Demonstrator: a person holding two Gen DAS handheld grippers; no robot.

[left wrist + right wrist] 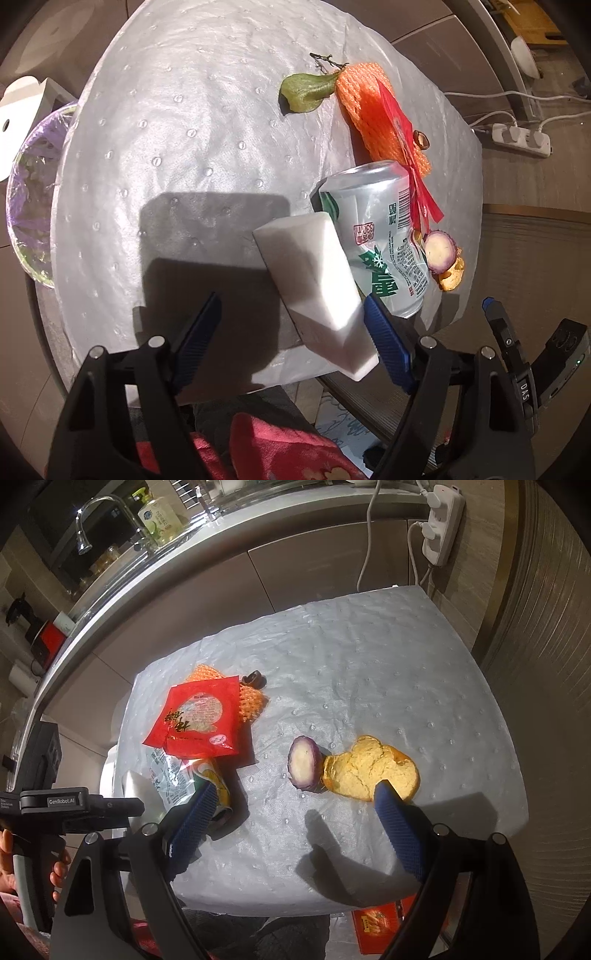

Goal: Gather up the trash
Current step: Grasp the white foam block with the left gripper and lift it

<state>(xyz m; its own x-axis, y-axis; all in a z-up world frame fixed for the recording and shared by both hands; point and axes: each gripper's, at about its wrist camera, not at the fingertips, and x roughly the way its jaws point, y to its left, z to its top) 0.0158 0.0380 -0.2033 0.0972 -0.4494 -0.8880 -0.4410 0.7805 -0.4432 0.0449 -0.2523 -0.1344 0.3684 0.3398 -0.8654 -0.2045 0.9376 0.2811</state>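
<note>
I'm lowering my left tongs (291, 325) gaping around the white box (317, 291) — not yet gripping; it's risking nudging the beer can (384, 236). Right tongs (295, 797) are hanging wide, empty.

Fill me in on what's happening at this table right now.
A person is clearing trash off a padded table, with a two-finger tool in each hand. The left tool has a white block between its open fingers, beside a crushed drink can; whether the pads press on it is unclear. The right tool hangs open over a cut purple vegetable piece and a yellow crust. A red wrapper, orange foam net and green leaf lie untouched. A lined bin waits at the table's edge.
</note>
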